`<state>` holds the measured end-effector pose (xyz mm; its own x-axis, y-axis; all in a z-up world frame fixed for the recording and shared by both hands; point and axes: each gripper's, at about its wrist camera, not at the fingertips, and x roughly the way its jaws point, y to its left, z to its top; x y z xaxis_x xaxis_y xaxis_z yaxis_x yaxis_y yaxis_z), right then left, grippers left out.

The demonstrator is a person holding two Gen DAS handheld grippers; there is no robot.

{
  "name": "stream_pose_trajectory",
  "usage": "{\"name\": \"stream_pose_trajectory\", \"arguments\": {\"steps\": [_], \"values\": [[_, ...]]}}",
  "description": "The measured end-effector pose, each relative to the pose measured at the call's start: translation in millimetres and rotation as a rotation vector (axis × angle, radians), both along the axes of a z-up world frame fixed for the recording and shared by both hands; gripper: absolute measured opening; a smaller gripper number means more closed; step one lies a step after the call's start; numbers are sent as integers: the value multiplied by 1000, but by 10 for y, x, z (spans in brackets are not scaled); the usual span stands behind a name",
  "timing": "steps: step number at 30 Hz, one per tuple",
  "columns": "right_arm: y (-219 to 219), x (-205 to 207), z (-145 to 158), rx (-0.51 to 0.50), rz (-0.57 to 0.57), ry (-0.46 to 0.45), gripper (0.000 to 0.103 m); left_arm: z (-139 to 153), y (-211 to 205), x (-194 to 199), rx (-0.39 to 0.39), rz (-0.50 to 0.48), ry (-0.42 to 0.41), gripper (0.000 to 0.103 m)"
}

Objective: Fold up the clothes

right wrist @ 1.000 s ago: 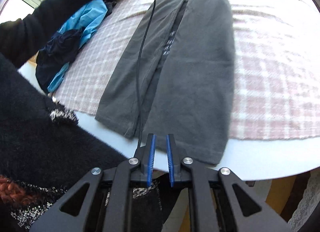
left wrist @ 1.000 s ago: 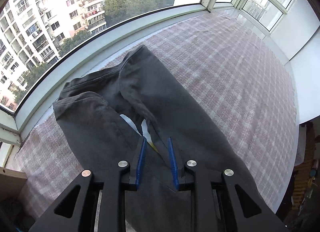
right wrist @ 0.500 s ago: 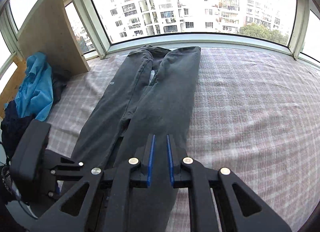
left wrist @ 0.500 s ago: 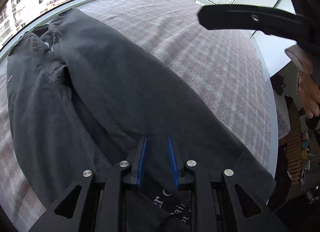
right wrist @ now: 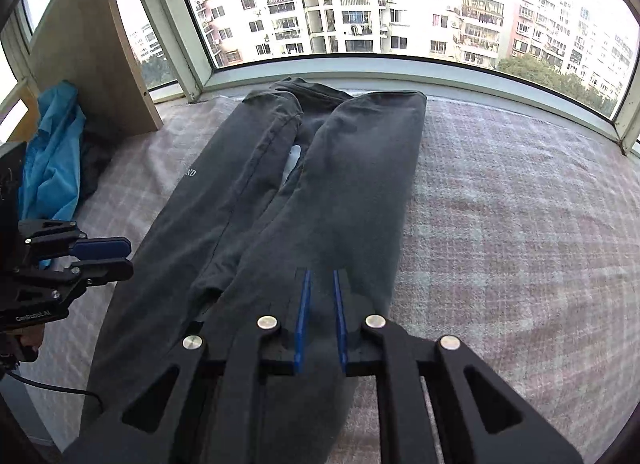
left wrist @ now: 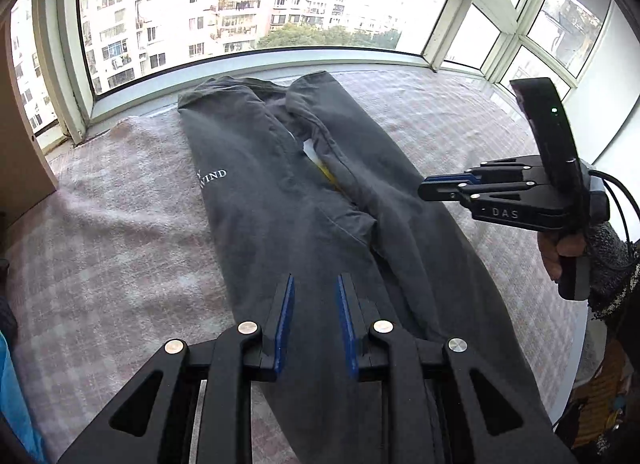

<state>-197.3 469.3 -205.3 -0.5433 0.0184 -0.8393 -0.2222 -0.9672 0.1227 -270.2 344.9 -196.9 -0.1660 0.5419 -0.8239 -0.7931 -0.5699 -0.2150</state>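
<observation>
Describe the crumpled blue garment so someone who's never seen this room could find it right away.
Start at the big curved window and follow it left to the light wooden panel leaning at the corner. The crumpled bright blue garment lies heaped at its foot, off the checked pink cloth. Unlike the flat dark grey trousers, it is bunched and vivid blue.

Grey trousers (right wrist: 280, 200) flat on checked cloth (right wrist: 520, 224); right claw (right wrist: 320, 284) above, empty.

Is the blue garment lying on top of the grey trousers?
No, the blue garment lies heaped at the left beside the wooden board, apart from the grey trousers spread on the checked cloth.
</observation>
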Motion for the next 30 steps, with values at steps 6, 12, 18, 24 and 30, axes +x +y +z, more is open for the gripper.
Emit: {"name": "stream_pose_trajectory", "arguments": {"steps": [6, 12, 18, 24, 30], "values": [[314, -295, -384, 3, -23, -144, 9, -232, 189, -179, -42, -7, -29, 20], [472, -284, -57, -47, -3, -43, 12, -311, 415, -185, -36, -103, -52, 20], [525, -985, -175, -3, 49, -62, 12, -92, 370, -713, 35, -53, -9, 23], [487, -1443, -137, 26, 68, -52, 12, -199, 469, -1559, -34, 47, 55, 23], [199, -2012, -161, -10, 139, -32, 38, -246, 553, -2182, -13, 60, 13, 23]]}}
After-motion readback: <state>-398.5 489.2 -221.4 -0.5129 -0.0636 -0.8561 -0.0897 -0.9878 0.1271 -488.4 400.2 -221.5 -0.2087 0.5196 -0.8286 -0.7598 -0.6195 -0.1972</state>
